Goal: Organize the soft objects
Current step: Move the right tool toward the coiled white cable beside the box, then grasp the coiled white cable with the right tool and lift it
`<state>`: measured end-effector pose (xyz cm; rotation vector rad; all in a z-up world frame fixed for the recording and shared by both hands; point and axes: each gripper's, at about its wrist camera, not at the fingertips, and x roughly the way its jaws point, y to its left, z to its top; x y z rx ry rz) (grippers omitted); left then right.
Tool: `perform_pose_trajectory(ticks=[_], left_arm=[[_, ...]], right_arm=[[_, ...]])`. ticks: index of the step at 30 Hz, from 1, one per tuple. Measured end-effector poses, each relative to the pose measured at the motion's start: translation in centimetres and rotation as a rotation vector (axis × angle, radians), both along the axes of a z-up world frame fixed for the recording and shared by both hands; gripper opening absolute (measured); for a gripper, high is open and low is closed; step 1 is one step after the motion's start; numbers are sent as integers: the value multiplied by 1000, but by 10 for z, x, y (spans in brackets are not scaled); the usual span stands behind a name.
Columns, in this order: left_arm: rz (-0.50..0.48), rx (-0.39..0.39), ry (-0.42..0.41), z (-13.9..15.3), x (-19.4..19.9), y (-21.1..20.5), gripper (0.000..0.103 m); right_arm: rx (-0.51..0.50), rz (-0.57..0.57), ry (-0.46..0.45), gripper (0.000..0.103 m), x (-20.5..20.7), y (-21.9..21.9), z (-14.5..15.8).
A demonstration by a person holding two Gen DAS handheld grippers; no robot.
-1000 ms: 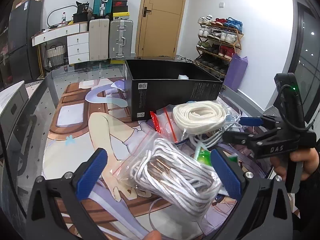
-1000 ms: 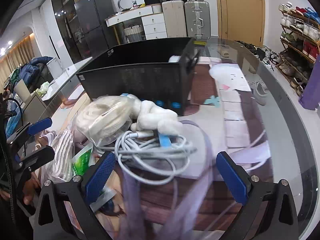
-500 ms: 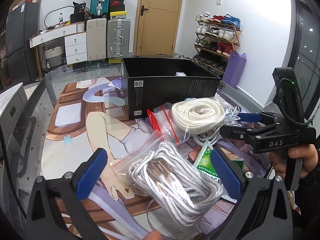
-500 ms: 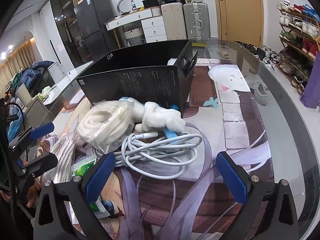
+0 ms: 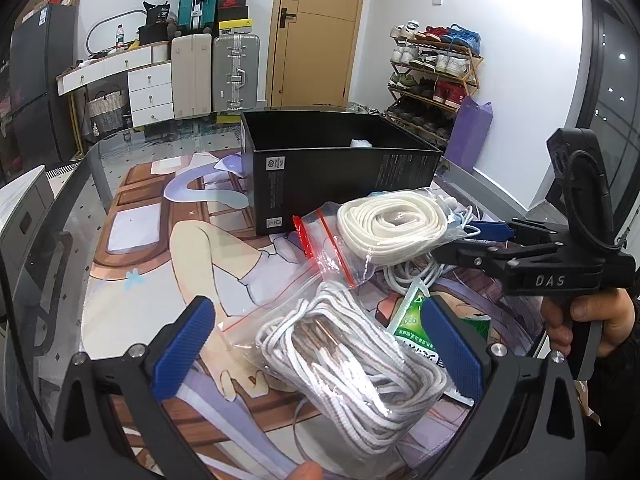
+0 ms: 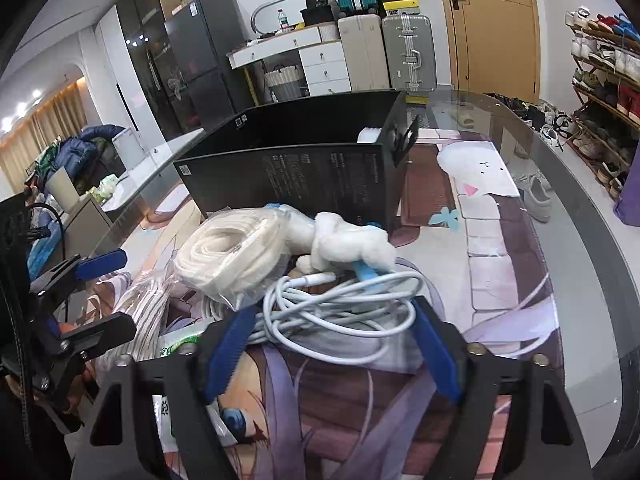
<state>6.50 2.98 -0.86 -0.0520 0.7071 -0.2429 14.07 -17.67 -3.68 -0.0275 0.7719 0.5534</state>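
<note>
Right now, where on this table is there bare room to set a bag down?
Free: the mat left of the black box, and the stretch right of it. Crowded: in front of the box, where the cord bags, white cable and both tools sit.

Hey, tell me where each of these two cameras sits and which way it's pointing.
Left wrist: rides the left gripper, looking along its open blue fingers over a bag of white cord toward the black box; the right gripper and hand show at right.
Right wrist: rides the right gripper, fingers around a white cable coil, facing the box; the left gripper shows at left.
Shared: box, bagged cream rope, each other's gripper.
</note>
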Motion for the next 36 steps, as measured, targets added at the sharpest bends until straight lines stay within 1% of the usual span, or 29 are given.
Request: perform_pose_trajectory(ticks=[1, 4, 8, 12, 16, 20, 22, 27, 31, 32, 33, 34, 36], left_arm=[[1, -1, 1, 0, 0, 0, 103], [3, -3, 4, 0, 1, 0, 103], [5, -2, 2, 0, 1, 0, 103], [-3, -3, 10, -1, 1, 0, 103], [-4, 0, 13, -1, 2, 0, 103], [0, 12, 13, -1, 1, -1, 103], [-1, 15, 14, -1, 1, -2, 103], [-6, 26, 10, -1, 0, -5, 103], [-6, 26, 10, -1, 0, -5, 103], [-6, 26, 10, -1, 0, -5, 103], [-6, 25, 10, -1, 0, -4, 103], [-6, 24, 10, -1, 0, -4, 103], [-5, 24, 11, 0, 0, -5, 103]], right_arm=[[20, 0, 0, 72, -1, -5, 0], [66, -10, 17, 71, -2, -19, -3], [55, -6, -2, 70, -6, -25, 0], [66, -15, -30, 70, -15, -34, 2], [82, -23, -29, 70, -24, -46, 0], [93, -26, -7, 71, -25, -48, -3], [96, -26, -8, 75, -25, -46, -4], [50, -45, -25, 81, -22, -34, -5], [6, -56, -45, 81, -21, -26, -6], [3, -55, -48, 80, -21, -25, -6], [5, -51, -53, 74, -22, -25, -6], [15, -44, -53, 66, -22, -26, -6], [44, -44, -46, 62, -22, -30, -5]])
